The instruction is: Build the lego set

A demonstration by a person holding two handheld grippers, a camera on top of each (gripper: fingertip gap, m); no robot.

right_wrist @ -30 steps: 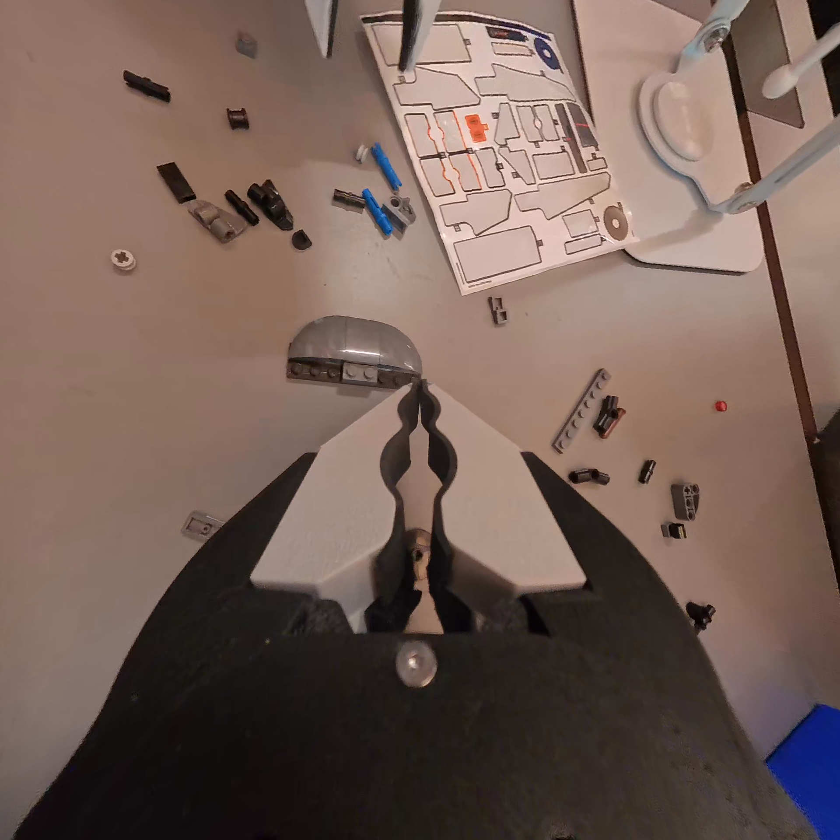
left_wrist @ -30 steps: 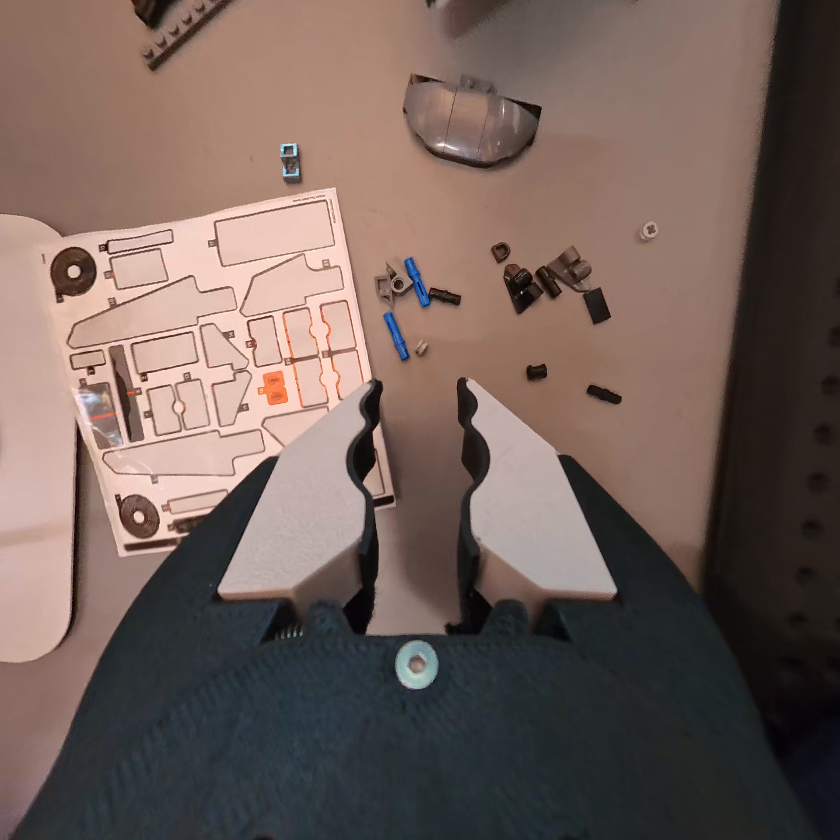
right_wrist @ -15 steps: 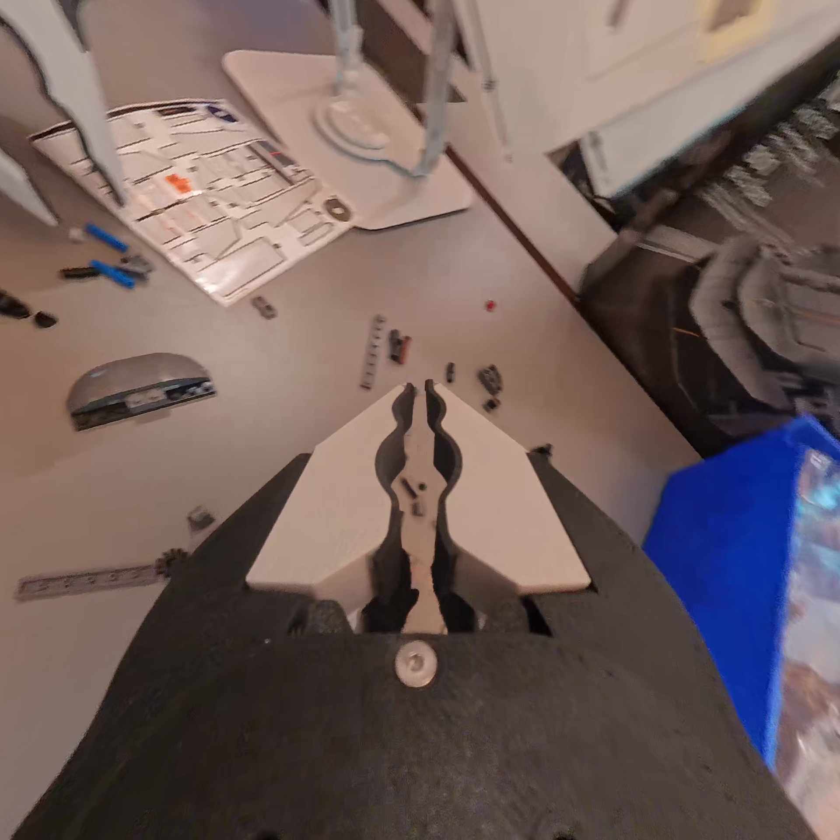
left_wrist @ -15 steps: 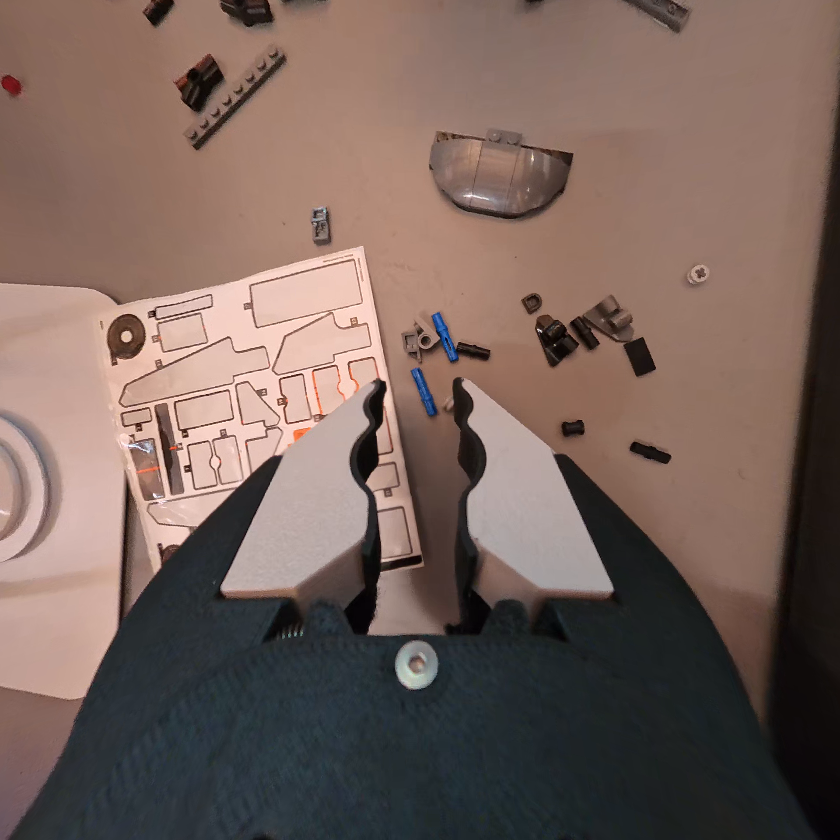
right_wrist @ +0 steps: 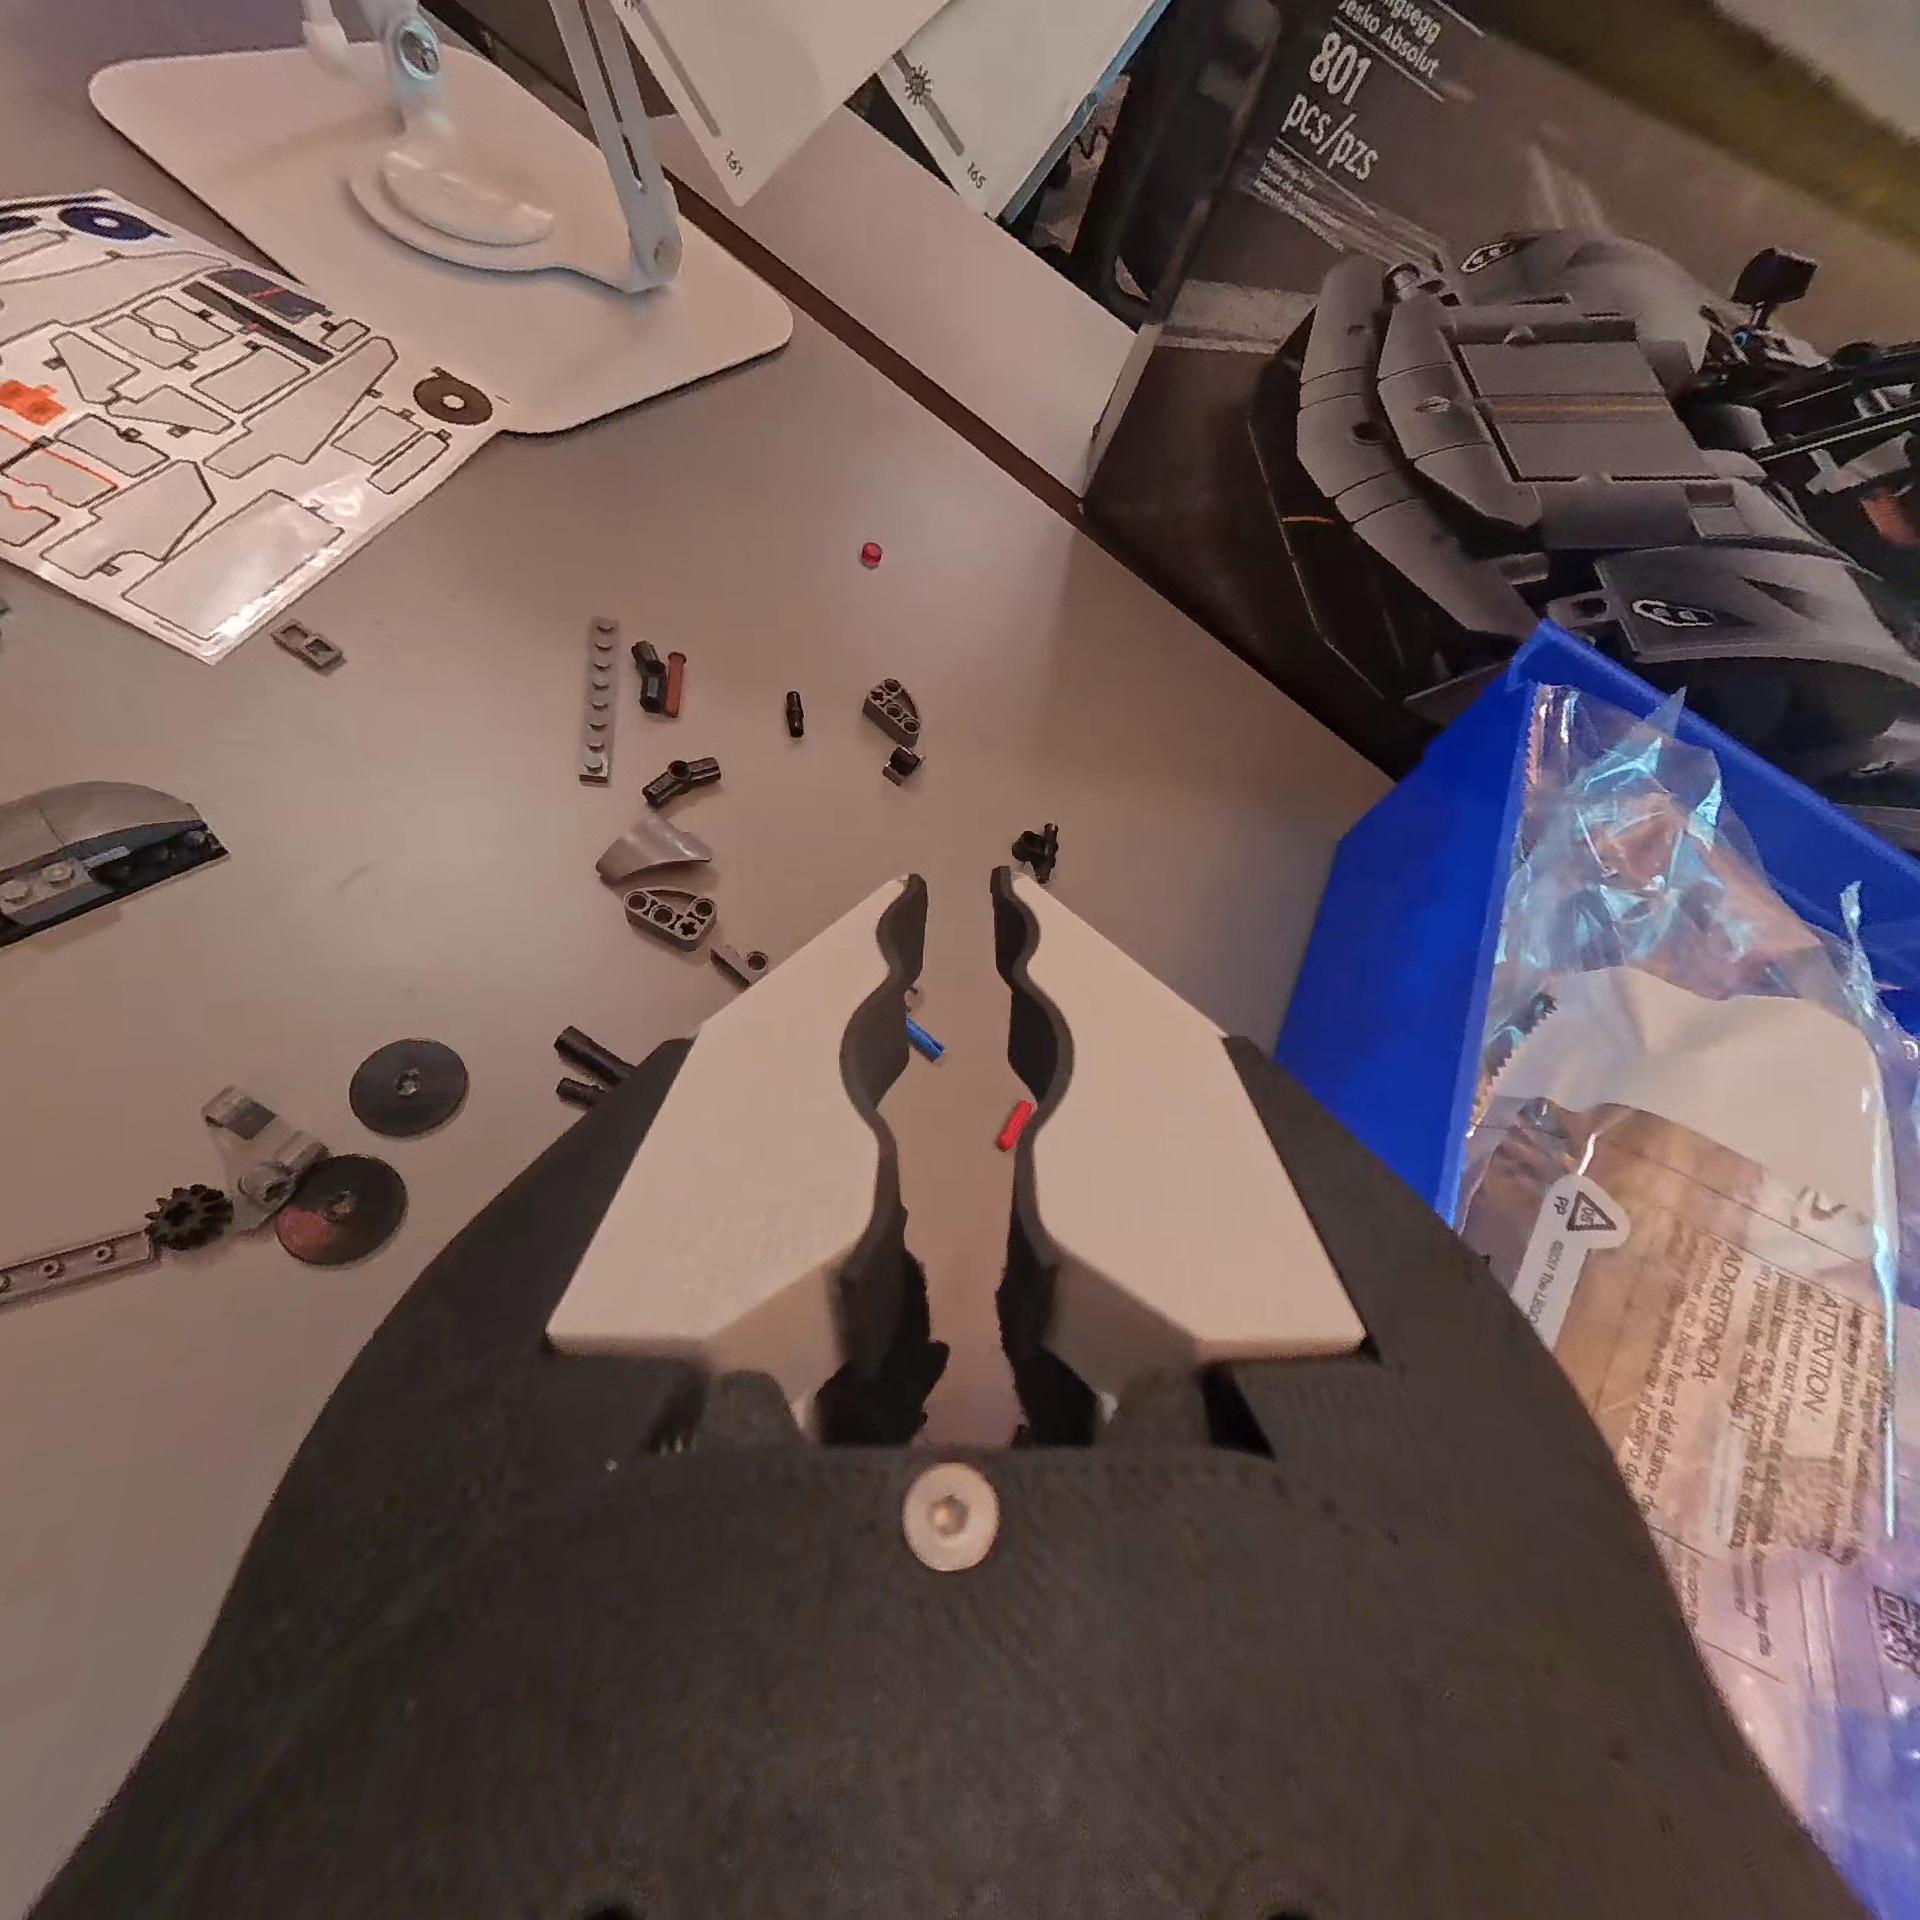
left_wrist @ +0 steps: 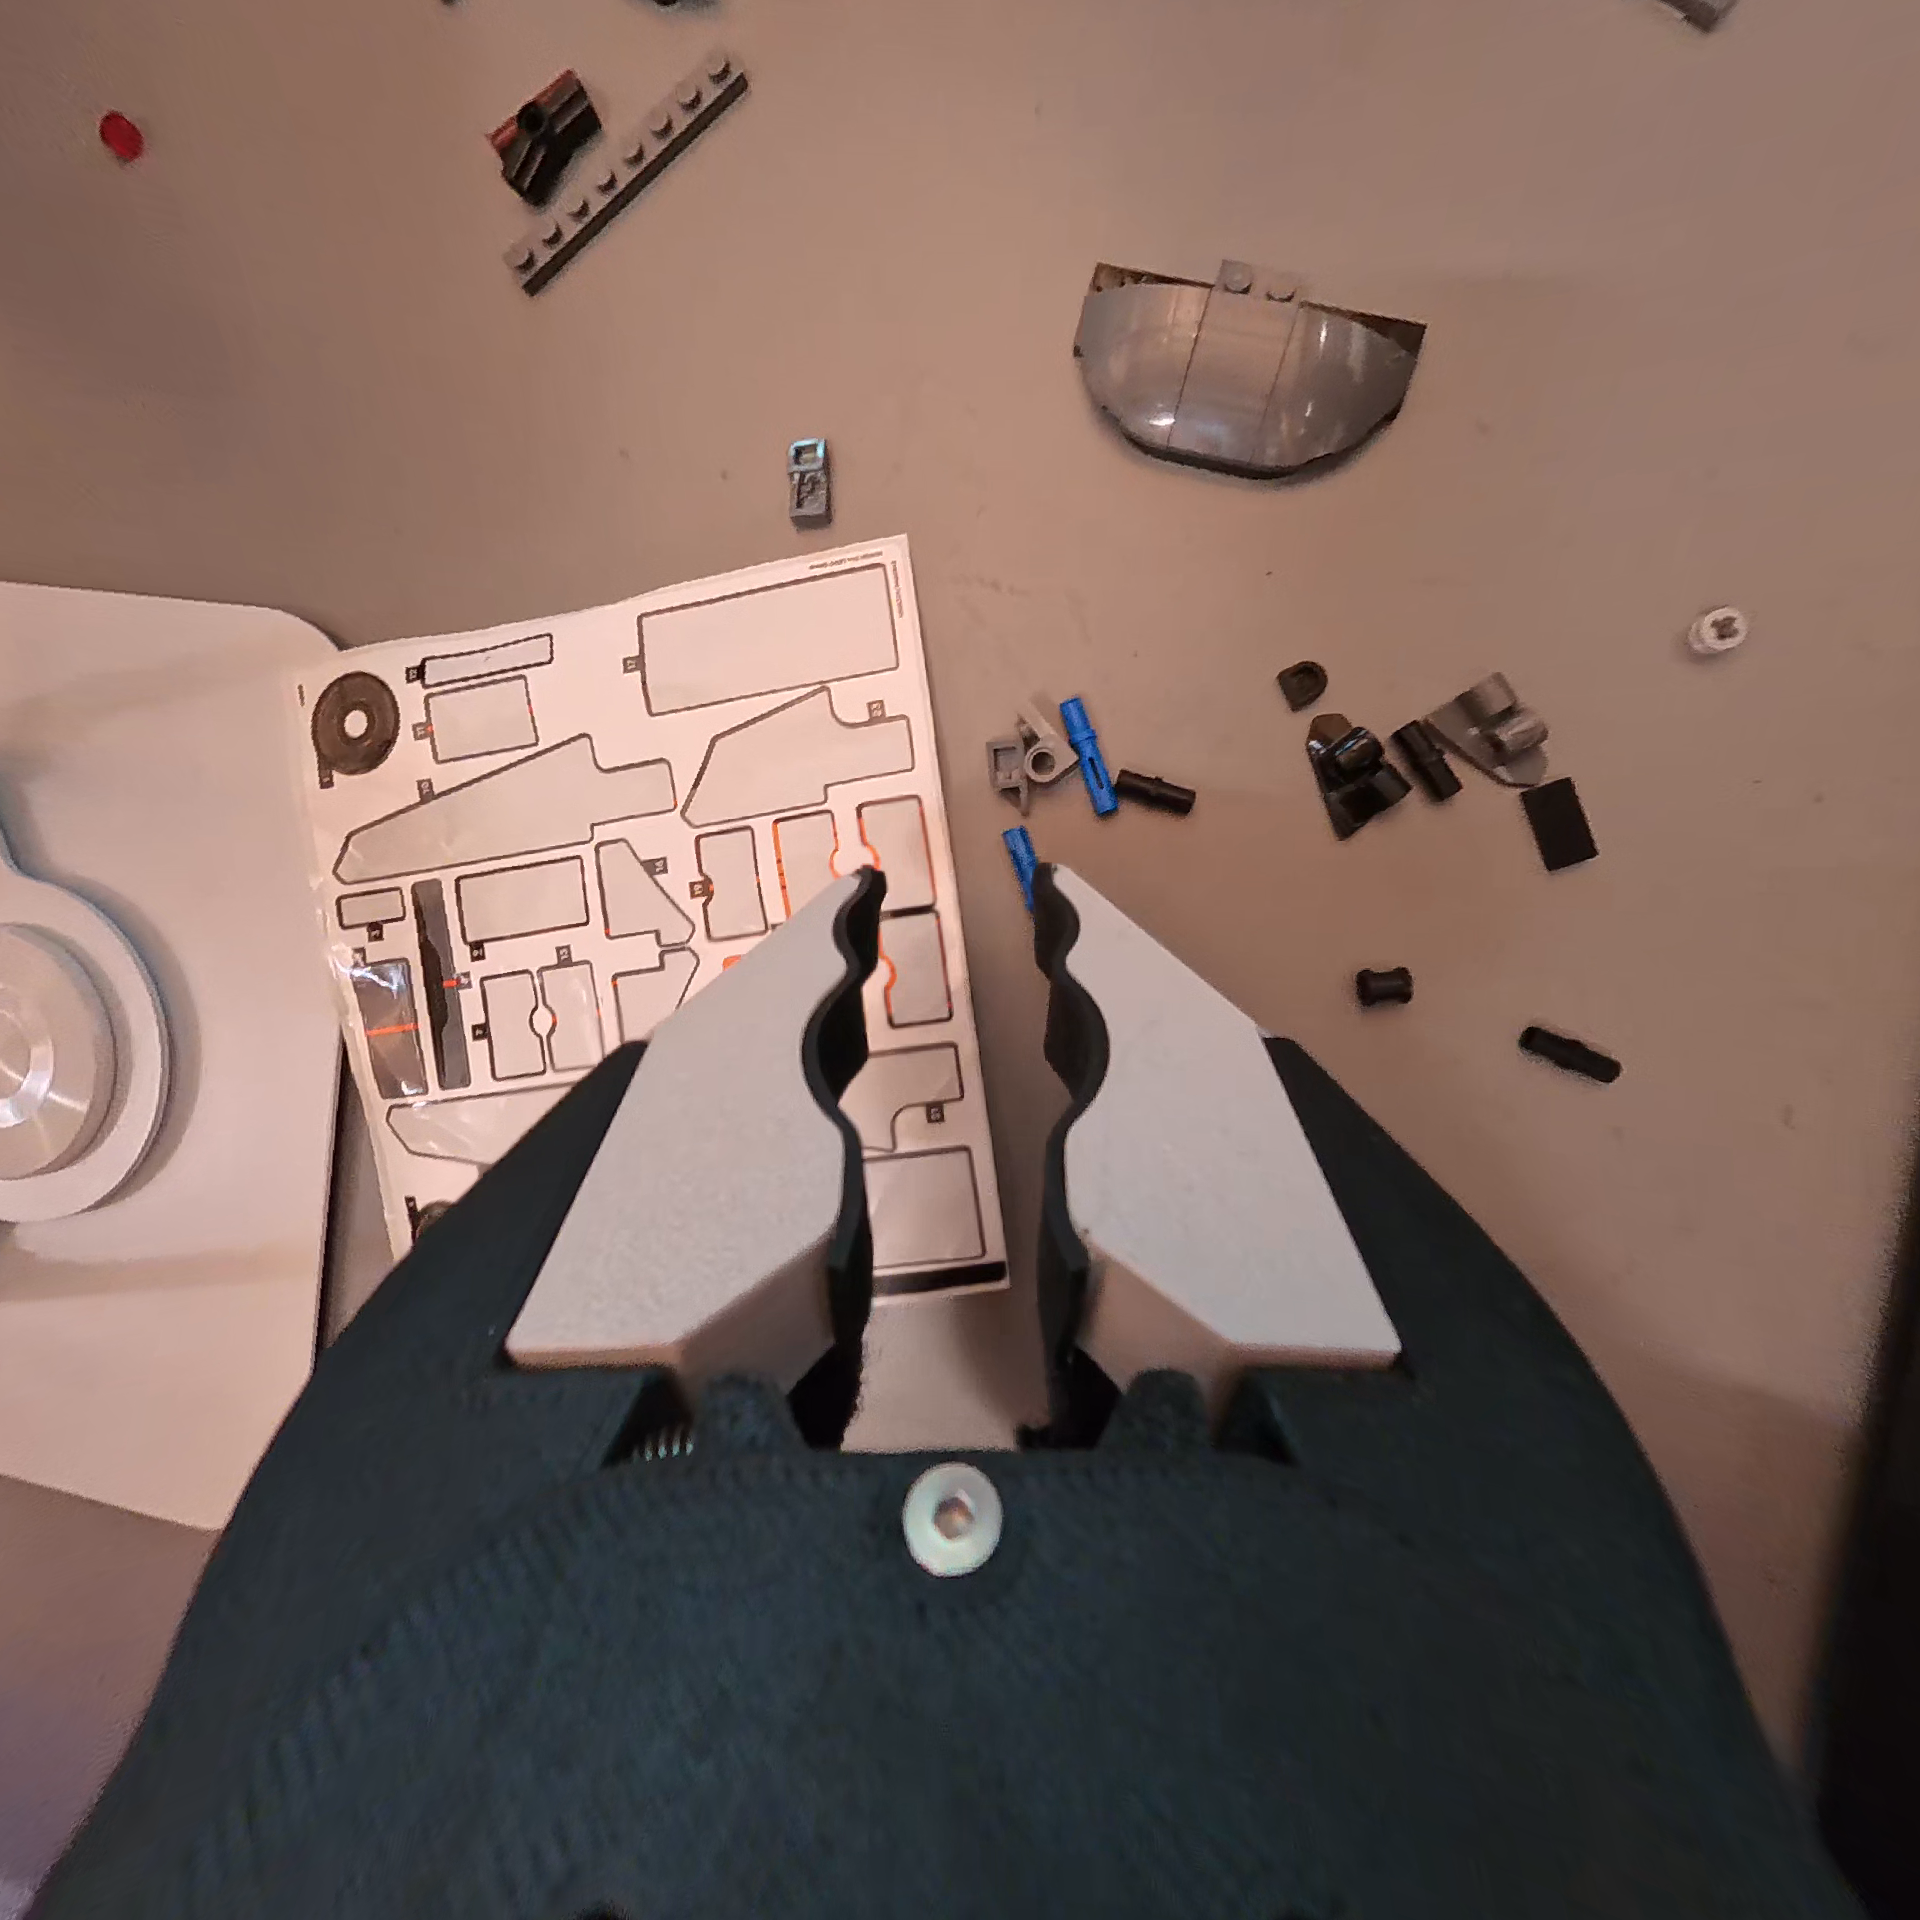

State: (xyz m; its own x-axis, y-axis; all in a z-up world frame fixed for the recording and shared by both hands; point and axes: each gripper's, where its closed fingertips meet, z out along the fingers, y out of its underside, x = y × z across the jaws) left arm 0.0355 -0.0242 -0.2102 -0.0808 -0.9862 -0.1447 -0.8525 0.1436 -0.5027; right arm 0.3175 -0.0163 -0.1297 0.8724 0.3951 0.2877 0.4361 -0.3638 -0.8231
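Note:
My left gripper (left_wrist: 956, 883) is open and empty above the table, over the right edge of the sticker sheet (left_wrist: 665, 790). A blue pin (left_wrist: 1020, 864) lies by its right fingertip. A curved grey assembly (left_wrist: 1242, 384) lies farther ahead; it also shows in the right wrist view (right_wrist: 94, 852). My right gripper (right_wrist: 951, 883) is slightly open and empty, above a small blue pin (right_wrist: 923, 1037) and a red pin (right_wrist: 1015, 1125) on the table. Several loose black and grey pieces (right_wrist: 665, 904) lie to its left.
A blue bin (right_wrist: 1382, 966) holding a plastic bag (right_wrist: 1704, 1091) stands right of my right gripper. The set's box (right_wrist: 1507, 343) stands behind it. A white lamp base (right_wrist: 468, 208) sits at the back left; it also shows in the left wrist view (left_wrist: 125, 1039). A long grey plate (left_wrist: 634, 177) lies far left.
My right gripper swung right from the curved assembly toward the blue bin and opened slightly. My left gripper drew back and left over the sticker sheet, staying open.

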